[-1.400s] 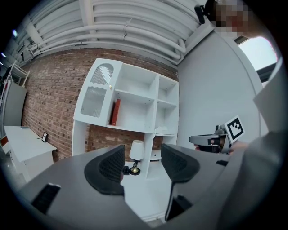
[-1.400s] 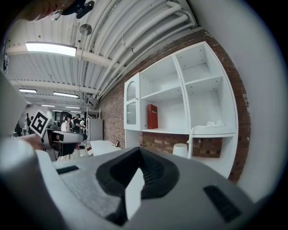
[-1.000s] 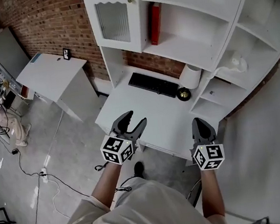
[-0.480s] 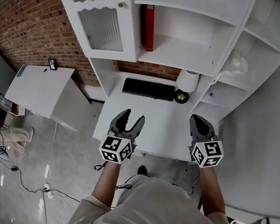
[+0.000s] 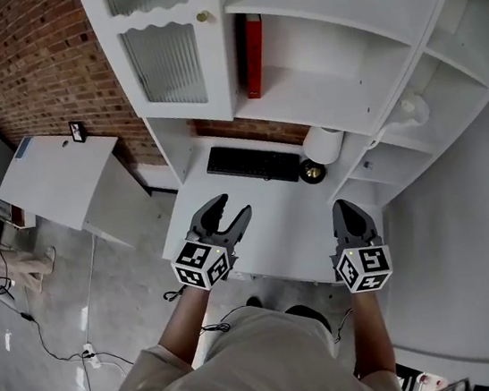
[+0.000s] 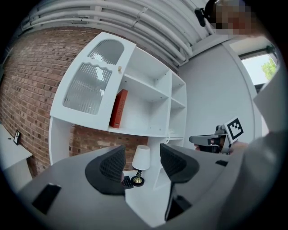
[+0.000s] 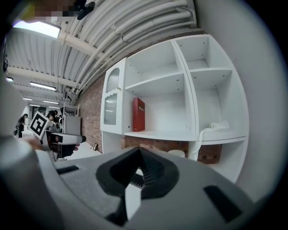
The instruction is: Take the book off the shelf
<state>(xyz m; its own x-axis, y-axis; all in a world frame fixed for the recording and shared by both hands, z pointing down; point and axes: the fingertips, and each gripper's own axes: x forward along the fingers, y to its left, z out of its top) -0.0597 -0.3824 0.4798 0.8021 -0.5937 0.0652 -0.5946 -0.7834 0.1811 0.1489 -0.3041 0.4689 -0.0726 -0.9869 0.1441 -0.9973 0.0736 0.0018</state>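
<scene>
My left gripper [image 5: 229, 210], jaws spread with nothing between them, and my right gripper [image 5: 347, 212], jaws pressed together, hovered over the front edge of the desk [image 5: 289, 220]. The red book [image 5: 252, 56] stood upright at the left end of the shelf [image 5: 322, 102], well apart from both.

Brick wall [image 5: 28, 67], grey floor [image 5: 97, 301], white desk [image 5: 288, 215]

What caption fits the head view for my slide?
Open left hand-held gripper and shut right hand-held gripper near the desk; red book upright on the shelf.
</scene>
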